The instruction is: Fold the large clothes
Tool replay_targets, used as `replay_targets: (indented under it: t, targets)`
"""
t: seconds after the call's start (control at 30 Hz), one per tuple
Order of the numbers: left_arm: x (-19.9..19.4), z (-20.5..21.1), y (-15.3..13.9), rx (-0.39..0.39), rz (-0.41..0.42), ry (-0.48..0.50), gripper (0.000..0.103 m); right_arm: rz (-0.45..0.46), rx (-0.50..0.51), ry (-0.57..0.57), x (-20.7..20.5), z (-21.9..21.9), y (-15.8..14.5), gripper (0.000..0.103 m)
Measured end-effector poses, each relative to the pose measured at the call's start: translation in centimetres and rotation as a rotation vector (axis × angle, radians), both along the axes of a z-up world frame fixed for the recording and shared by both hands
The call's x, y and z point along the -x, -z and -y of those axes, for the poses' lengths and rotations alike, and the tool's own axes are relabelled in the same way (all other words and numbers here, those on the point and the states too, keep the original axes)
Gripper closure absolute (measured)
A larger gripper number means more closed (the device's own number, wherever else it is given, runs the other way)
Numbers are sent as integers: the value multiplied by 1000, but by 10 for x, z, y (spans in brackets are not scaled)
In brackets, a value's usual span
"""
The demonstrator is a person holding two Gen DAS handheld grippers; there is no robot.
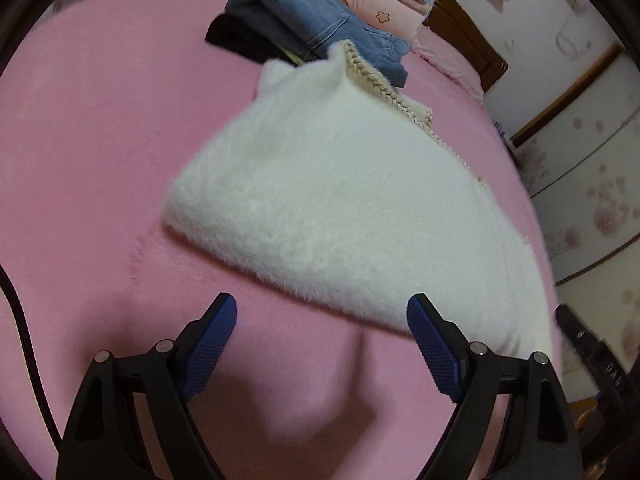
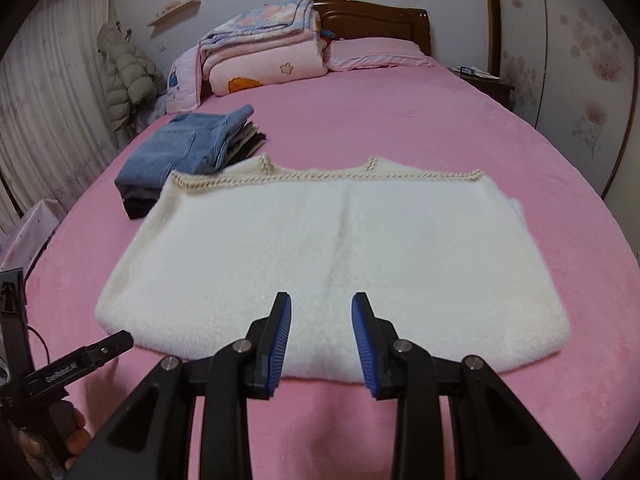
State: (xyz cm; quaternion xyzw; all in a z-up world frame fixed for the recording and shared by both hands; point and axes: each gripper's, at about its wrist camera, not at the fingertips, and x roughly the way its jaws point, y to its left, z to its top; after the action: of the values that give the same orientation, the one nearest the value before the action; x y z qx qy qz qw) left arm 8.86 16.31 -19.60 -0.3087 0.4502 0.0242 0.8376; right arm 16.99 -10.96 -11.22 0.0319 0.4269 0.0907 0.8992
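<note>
One folded white sweater [image 2: 328, 256], long axis crosswise, braided edge toward headboard [image 2: 372, 16].

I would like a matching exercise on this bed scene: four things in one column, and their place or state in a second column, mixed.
Things:
1. sweater
2. jeans
3. left gripper
4. right gripper

Place or state:
a. jaws wide apart, empty
b. on top of the folded stack
c. jaws narrowly apart, empty
d. folded flat on the pink sheet

Pairs: 1-d, 2-b, 3-a, 4-c
</note>
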Motion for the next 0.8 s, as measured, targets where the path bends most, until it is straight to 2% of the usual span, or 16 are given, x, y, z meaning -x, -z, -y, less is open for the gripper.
replay_targets:
  t: [0.07,0.2,0.33,0.43,0.47,0.5,0.57,0.6,0.7,0.8]
  targets:
    - [-7,-5,11,29,26,-18,19,-15,-5,-1,-2,-3,8,72]
    - [-29,-9,16,25,82,-24,19,-32,1,3,-9,-4,19,72]
    - [-51,-15,17,55,82,-69,19,-41,19,-1,-16,-6,27,72]
    - [-65,-13,17,40,62,-91,19,-37,16,-8,-21,-8,30,72]
    - [-68,-12,16,24,54,-96,26,-33,16,-11,-23,-9,30,72]
    - [-72,-10,14,-12,42,-101,43,-30,19,-14,-25,-10,31,72]
    - [-77,-5,10,-68,35,-92,69,-23,28,-21,-29,-13,32,72]
    - [-78,-3,5,-88,46,-85,76,-21,35,-24,-33,-14,32,72]
    - [-77,9,-14,-170,81,-67,80,-5,47,-30,-43,-17,31,74]
    - [-75,19,-29,-230,102,-66,82,10,55,-51,-56,-24,32,83]
